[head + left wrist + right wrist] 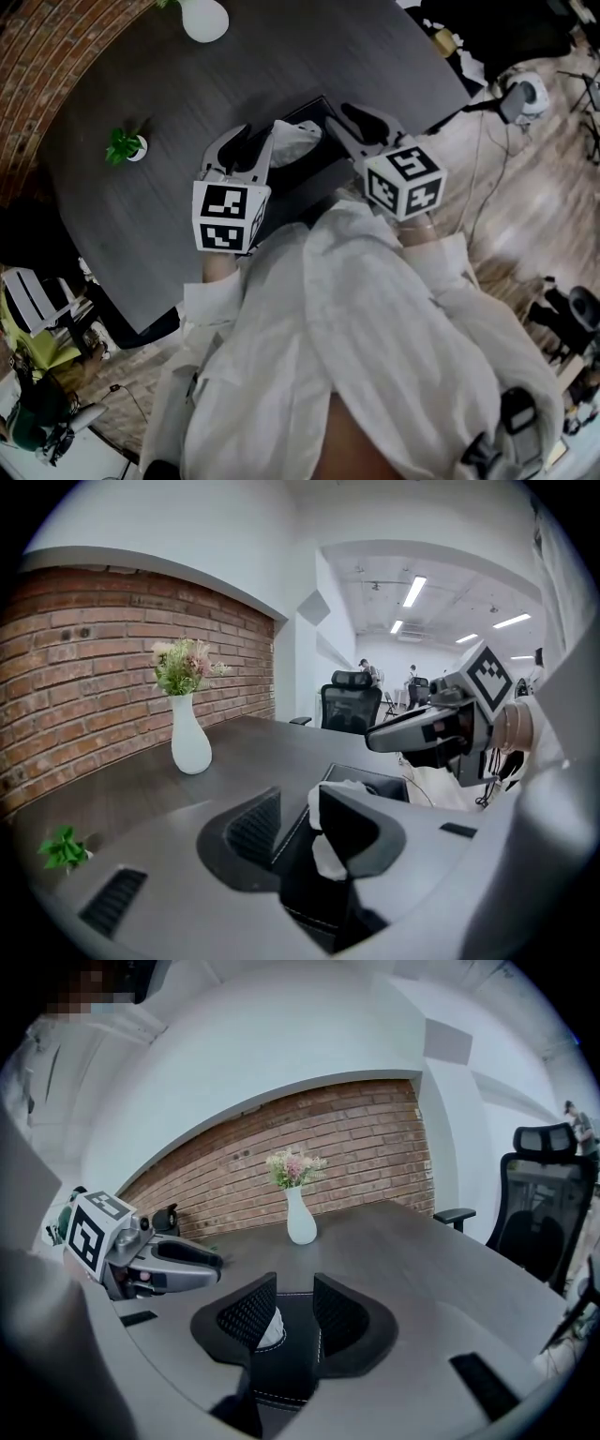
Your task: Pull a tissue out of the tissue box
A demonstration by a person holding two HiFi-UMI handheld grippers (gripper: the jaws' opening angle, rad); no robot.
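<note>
Status: reach is done, pull not started. Tissue box (311, 169) sits on the dark desk (187, 94) right in front of the person. White tissue (295, 138) sticks up out of its top slot and has not come free of the box.

Left gripper (251, 141) is at the box's left side, angled down at the tissue. In the left gripper view its jaws stand well apart. The tissue (328, 855) lies against or just beside the inner face of the right-hand jaw, while the other jaw is clear of it. Nothing is pinched, so no grip yet.

Right gripper (352, 127) is over the right part of the box. In the right gripper view its jaws are also apart, with the black stitched top of the box (291, 1354) showing in the gap. A bit of tissue (270, 1328) peeks out behind the left-hand jaw. Can't tell whether it rests on the box or hovers just above it, but the pads aren't closed on anything.

Left to do, my read:
- Centre the tuft between the left jaws and close on it.
- Draw it up and away until the sheet clears the slot.
- Right gripper looks placed to steady the box, since a light box may lift along with the sheet.

Risks: pinching only a thin edge and tearing it, or dragging the next sheet out too.
</note>
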